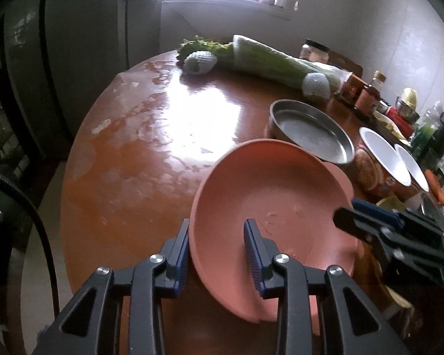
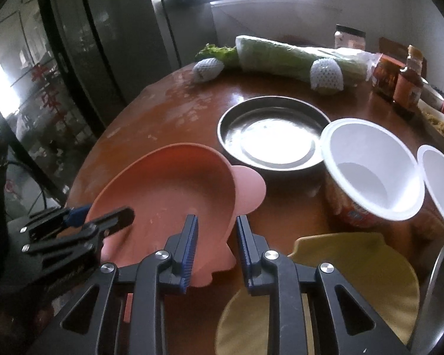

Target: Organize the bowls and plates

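Note:
A pink plate with ear-shaped tabs (image 1: 269, 189) (image 2: 168, 183) is held tilted over the near edge of the round brown table (image 1: 133, 148). My left gripper (image 1: 218, 227) is shut on its left rim, one pad inside the dish and one outside. My right gripper (image 2: 216, 222) is shut on the opposite rim beside an ear tab. Each gripper shows in the other's view: the right gripper (image 1: 344, 216) and the left gripper (image 2: 109, 216). Behind the pink plate sits a shallow steel pan (image 1: 310, 130) (image 2: 272, 136). A yellow plate (image 2: 340, 281) lies under my right gripper.
Two white-lined paper bowls (image 2: 370, 171) (image 2: 441, 183) stand right of the pan. Wrapped greens (image 1: 269, 59) lie across the far side, with sauce bottles and jars (image 1: 367, 94) at the far right. A steel rim (image 2: 438, 295) shows at the lower right. A fridge stands left.

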`<state>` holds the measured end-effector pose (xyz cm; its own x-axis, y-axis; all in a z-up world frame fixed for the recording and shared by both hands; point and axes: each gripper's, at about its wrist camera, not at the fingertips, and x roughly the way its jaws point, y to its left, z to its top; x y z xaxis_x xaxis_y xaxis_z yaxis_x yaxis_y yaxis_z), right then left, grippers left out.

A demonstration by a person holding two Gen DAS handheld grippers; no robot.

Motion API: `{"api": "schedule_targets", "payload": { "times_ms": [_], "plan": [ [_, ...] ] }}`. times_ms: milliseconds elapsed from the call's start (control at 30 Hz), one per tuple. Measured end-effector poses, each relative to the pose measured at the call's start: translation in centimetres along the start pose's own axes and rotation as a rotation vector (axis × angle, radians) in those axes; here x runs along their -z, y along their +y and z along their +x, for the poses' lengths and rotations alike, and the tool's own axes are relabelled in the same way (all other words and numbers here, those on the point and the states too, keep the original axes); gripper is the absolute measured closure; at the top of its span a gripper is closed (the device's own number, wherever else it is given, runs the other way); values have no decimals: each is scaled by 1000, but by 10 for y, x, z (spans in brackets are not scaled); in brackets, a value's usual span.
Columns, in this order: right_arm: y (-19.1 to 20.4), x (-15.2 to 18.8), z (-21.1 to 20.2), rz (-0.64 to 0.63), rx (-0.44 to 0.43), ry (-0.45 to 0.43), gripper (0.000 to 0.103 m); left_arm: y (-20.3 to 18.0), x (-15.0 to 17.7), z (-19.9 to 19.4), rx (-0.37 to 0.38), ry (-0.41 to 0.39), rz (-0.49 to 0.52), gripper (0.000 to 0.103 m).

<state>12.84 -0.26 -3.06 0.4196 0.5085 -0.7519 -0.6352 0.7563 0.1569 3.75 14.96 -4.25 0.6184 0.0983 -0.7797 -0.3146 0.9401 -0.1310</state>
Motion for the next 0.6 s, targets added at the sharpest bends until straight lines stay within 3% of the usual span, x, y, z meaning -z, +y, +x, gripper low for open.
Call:
{"api": "schedule_targets", "payload": {
  "times_ms": [600],
  "plan": [
    [21,4,-5,-12,-13,-16,76,14,-28,4,-42,-41,12,68]
  ]
}}
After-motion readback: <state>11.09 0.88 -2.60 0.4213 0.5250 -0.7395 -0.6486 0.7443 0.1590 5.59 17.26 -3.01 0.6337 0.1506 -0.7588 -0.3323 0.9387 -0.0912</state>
